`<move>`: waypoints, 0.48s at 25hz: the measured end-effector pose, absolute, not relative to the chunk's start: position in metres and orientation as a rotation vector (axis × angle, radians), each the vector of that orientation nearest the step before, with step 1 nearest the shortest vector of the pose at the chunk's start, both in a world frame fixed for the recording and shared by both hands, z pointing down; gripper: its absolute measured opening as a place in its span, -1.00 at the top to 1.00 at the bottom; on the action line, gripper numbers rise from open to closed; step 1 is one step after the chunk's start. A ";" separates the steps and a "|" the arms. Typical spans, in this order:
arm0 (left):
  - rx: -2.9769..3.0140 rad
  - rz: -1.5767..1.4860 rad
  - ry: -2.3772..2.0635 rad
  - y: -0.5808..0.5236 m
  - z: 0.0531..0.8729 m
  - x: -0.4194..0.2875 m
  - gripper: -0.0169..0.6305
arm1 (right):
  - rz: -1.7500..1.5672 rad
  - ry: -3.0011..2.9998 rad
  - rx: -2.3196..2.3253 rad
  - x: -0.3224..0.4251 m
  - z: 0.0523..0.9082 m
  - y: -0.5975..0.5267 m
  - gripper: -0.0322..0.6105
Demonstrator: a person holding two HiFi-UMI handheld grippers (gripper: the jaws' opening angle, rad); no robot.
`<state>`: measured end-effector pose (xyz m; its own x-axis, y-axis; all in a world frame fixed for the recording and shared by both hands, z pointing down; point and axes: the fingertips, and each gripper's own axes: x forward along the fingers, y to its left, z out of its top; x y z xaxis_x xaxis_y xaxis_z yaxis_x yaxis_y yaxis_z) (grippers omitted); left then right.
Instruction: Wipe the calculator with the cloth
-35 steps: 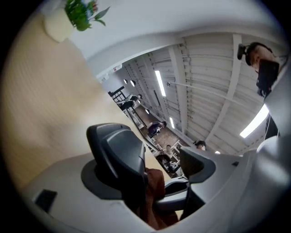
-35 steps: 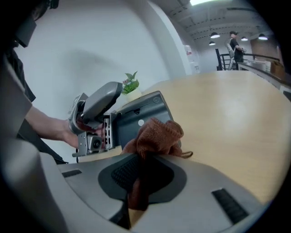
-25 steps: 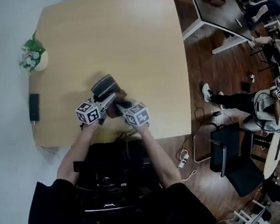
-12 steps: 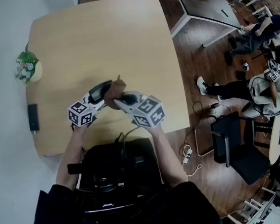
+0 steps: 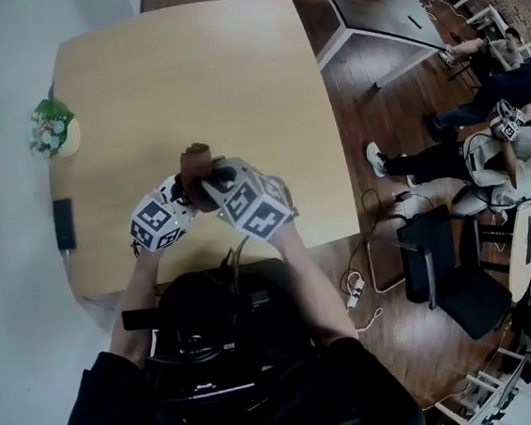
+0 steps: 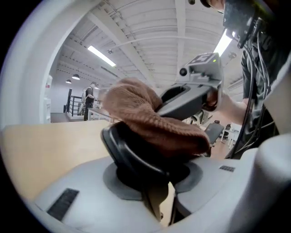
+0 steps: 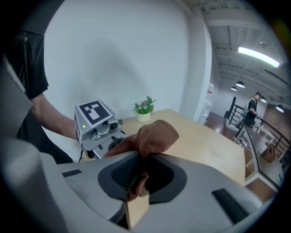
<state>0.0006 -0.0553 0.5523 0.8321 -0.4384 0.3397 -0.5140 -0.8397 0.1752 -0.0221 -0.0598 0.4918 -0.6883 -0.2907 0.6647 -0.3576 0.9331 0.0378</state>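
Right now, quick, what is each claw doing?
Left claw: just closed, gripping the calculator.
Right claw: closed on the brown cloth.

Place: open-plan office hall | Evidence: pale wooden table (image 5: 184, 64), dark desk (image 5: 372, 12), black office chair (image 5: 447, 282), wood floor (image 5: 367, 102), ceiling strip lights (image 6: 102, 55), seated people (image 5: 513, 148)

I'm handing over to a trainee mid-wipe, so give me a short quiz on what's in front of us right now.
1. What does the right tool clamp? A a sponge, B the cloth, C a pen.
2. True or false: the calculator lies flat on the table.
3. Fill in: in the head view, the potted plant stands by the table's ___ edge.
Key: 1 B. 2 False, the left tool holds it off the table. 3 left.
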 end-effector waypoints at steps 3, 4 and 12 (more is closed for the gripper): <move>2.751 0.382 -0.742 -0.053 0.551 -0.005 0.55 | 0.138 -2.240 0.611 0.027 0.512 -0.081 0.76; 2.752 0.380 -0.742 -0.052 0.550 -0.006 0.55 | 0.134 -2.189 0.657 0.044 0.517 -0.086 0.76; 2.770 0.393 -0.727 -0.053 0.549 -0.004 0.55 | 0.086 -2.408 0.575 -0.022 0.446 -0.048 0.77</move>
<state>-0.0039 -0.0532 0.5485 0.8390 -0.4409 0.3190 -0.5084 -0.8440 0.1706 -0.0220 -0.0483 0.4464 -0.6911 -0.3815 0.6139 -0.4245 0.9017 0.0825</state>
